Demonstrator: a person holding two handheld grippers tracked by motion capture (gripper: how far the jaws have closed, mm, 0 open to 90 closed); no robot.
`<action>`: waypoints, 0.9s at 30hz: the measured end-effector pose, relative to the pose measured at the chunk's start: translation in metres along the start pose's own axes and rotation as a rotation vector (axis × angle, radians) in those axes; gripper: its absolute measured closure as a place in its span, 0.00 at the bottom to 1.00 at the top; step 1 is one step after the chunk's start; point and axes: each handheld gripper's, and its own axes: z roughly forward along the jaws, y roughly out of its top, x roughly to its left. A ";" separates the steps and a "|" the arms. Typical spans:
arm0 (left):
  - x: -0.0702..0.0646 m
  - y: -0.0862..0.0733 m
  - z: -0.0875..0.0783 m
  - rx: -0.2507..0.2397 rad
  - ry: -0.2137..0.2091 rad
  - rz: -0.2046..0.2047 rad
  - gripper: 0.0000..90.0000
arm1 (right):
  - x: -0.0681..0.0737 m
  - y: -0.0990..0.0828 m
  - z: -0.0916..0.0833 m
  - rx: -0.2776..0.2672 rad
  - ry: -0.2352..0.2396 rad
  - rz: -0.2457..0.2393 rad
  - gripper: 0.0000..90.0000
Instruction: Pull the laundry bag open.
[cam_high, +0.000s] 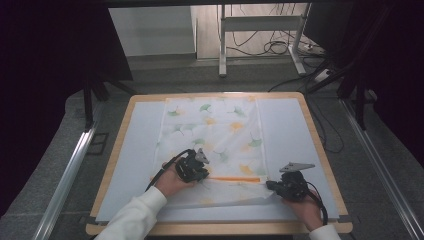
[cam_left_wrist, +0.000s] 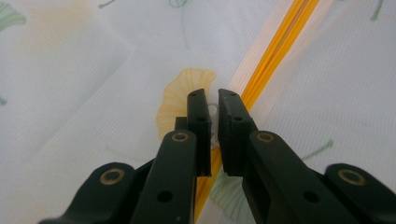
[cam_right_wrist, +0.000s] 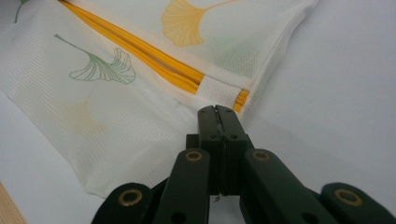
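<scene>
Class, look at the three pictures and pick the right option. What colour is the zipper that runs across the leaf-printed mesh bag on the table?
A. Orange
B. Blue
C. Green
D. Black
A. The zipper is orange: it runs as a bright orange line across the white mesh bag, between the left gripper and the right gripper, and both gripper views show it close up.
</scene>
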 end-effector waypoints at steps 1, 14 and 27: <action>0.001 -0.002 -0.001 -0.001 0.002 -0.003 0.94 | 0.000 0.000 0.000 0.000 -0.001 -0.001 1.00; 0.007 -0.020 -0.011 0.002 0.038 -0.017 0.94 | 0.001 0.000 0.000 0.004 -0.005 -0.003 1.00; 0.015 -0.039 -0.023 0.007 0.073 -0.052 0.94 | 0.001 0.000 0.000 -0.002 -0.009 -0.003 1.00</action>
